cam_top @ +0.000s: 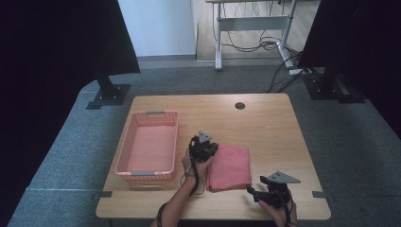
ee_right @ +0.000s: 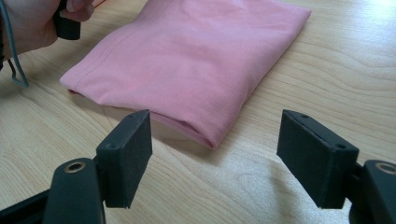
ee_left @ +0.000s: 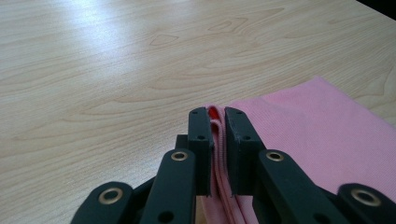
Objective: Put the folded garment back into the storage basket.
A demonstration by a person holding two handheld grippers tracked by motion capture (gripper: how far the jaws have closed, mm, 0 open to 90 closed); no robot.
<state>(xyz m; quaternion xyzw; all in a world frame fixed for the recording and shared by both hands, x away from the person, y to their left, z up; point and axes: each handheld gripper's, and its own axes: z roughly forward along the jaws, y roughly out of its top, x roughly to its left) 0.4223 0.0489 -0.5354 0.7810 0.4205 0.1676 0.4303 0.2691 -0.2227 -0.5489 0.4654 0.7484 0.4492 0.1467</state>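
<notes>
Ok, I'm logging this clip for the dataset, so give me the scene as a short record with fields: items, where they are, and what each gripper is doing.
cloth: folded pink cloth, flat on the wooden table
basket: pink basket, to the left of the cloth, nothing visible inside
left gripper: left gripper, fingers shut on the cloth's left edge
right gripper: right gripper, fingers open, just short of the cloth's near corner, not touching
work in hand: cloth pinched by one gripper, not yet lifted
</notes>
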